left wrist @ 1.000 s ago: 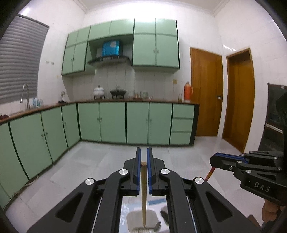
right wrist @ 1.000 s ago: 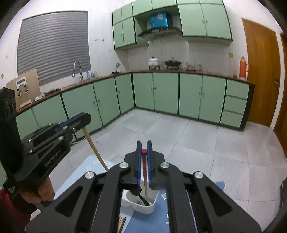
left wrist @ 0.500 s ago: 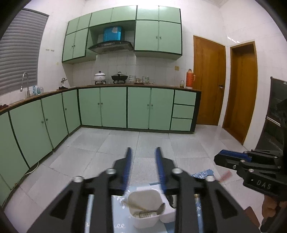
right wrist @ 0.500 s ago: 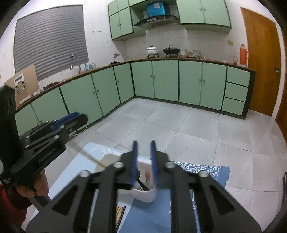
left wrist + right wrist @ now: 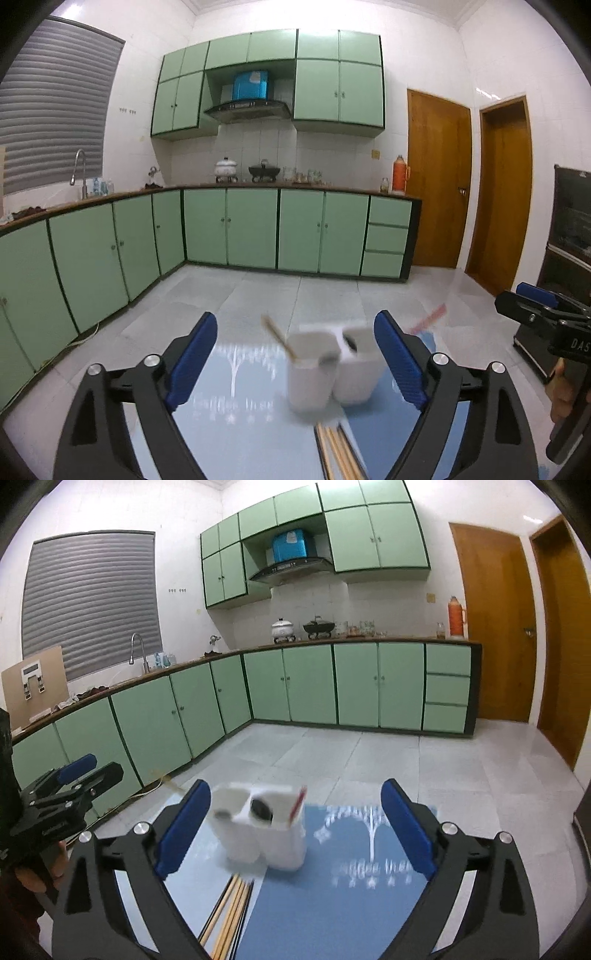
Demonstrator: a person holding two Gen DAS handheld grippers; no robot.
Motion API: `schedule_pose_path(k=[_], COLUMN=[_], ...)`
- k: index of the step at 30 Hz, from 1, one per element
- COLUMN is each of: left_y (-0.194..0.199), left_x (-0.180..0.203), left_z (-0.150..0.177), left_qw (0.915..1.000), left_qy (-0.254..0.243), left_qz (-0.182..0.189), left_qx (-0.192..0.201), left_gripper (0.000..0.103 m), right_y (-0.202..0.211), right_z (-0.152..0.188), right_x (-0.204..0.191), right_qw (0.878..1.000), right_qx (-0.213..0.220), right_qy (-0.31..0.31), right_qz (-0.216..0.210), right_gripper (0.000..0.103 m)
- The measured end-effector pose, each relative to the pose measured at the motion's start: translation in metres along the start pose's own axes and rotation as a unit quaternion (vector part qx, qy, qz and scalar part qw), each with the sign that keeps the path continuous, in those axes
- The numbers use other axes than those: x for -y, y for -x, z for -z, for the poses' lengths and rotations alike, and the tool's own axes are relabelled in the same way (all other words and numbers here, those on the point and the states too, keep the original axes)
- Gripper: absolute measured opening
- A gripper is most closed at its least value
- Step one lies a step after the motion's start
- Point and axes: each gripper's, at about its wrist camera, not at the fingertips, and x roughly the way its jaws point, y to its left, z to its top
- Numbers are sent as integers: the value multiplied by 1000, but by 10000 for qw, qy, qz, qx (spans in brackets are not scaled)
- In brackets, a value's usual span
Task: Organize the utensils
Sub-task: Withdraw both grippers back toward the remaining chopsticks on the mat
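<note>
Two utensils stand in the white holder (image 5: pixel 328 365), one per compartment: a wooden-handled one (image 5: pixel 279 338) leaning out of the left cup and a red-handled one (image 5: pixel 298 801) in the right cup, beside a dark spoon bowl (image 5: pixel 260 808). So the step in hand looks like the release after a drop-off. Both sets of jaws have just been opening, and nothing is between either pair now.

A bundle of chopsticks (image 5: pixel 232 908) lies flat on the bench (image 5: pixel 229 387), on the pale-blue mat just in front of the holder. Judging by the task, these are next. Picking them up calls for lowering a hand-held gripper to the mat and closing across the thin sticks, which may roll or slip.

From the left hand-held gripper (image 5: pixel 295 363), spread wide and empty, the holder sits between the fingertips and beyond them, apart from the pads; the chopsticks lie nearer, low and right of centre. From the right hand-held gripper (image 5: pixel 297 829), likewise wide and empty, the holder stands left of centre, the chopsticks below it.
</note>
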Motion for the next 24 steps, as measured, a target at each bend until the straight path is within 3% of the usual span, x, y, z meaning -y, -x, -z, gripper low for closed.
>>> schedule_pose_path(k=[7, 16, 19, 24], left_y=[21, 33, 37, 44], left_x=[-6, -1, 2, 4], left_z=[68, 134, 148, 168], left_qw=[9980, 9923, 9905, 9888], left_qy=[243, 125, 5, 24], left_qz=[-130, -219, -220, -241], left_qx=[-566, -1211, -1357, -1472], left_gripper=[85, 85, 83, 82], right_y=[19, 23, 25, 28], right_z=[74, 148, 169, 192], right_x=[-12, -35, -42, -56], right_qw=[9990, 9945, 9923, 9900], right_qx=[-369, -969, -1183, -1369], right_qy=[-171, -154, -106, -70], right_qz=[176, 359, 360, 321], right_gripper=[91, 90, 80, 74])
